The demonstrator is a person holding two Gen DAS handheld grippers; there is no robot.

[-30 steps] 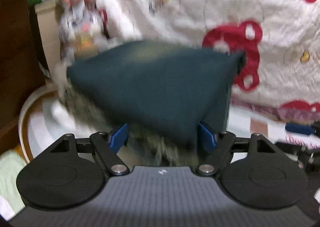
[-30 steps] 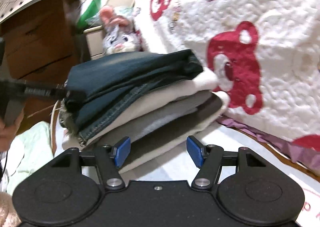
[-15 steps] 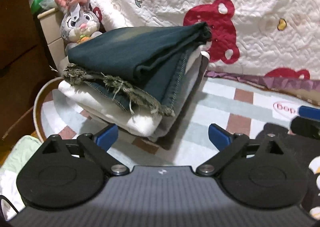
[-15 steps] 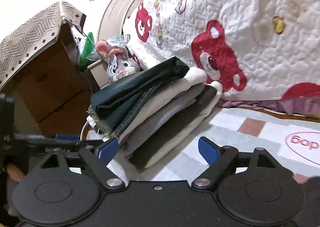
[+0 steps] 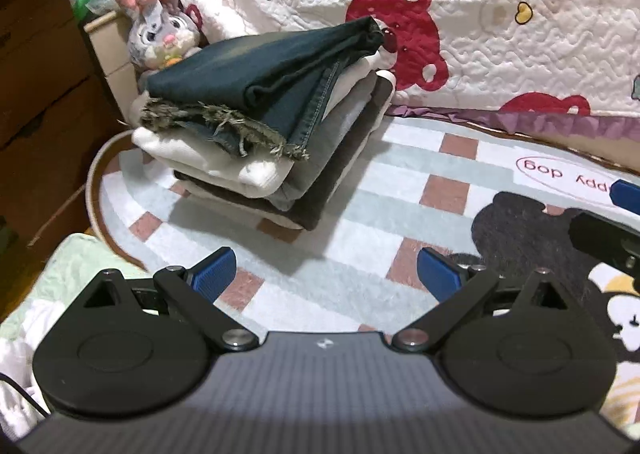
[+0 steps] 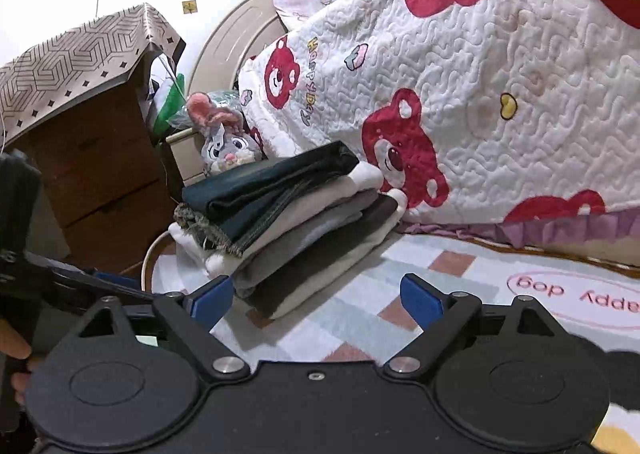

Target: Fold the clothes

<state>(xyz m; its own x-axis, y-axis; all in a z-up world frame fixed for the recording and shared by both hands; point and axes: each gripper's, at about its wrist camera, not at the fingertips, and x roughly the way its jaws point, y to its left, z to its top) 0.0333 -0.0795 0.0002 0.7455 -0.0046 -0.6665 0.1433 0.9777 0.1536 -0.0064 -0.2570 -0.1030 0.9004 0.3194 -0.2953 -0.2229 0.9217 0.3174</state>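
A stack of folded clothes [image 5: 280, 157] sits on the checked rug [image 5: 360, 254], with dark teal frayed jeans [image 5: 272, 73] on top and cream and grey garments under them. It also shows in the right wrist view [image 6: 296, 230], jeans [image 6: 272, 185] on top. My left gripper [image 5: 326, 274] is open and empty, low over the rug in front of the stack. My right gripper [image 6: 316, 298] is open and empty, also short of the stack. The right gripper's finger [image 5: 624, 197] shows at the right edge of the left wrist view.
A bed with a white quilt with red bears [image 5: 480, 13] runs behind the stack. A plush rabbit [image 5: 160, 29] sits behind the pile. A brown wooden cabinet [image 6: 92, 173] stands at left. A pale green cloth [image 5: 68, 270] lies at lower left.
Both grippers have let go of the jeans and pulled back from the stack, jaws opening wider. The jeans now rest folded on top of the pile.
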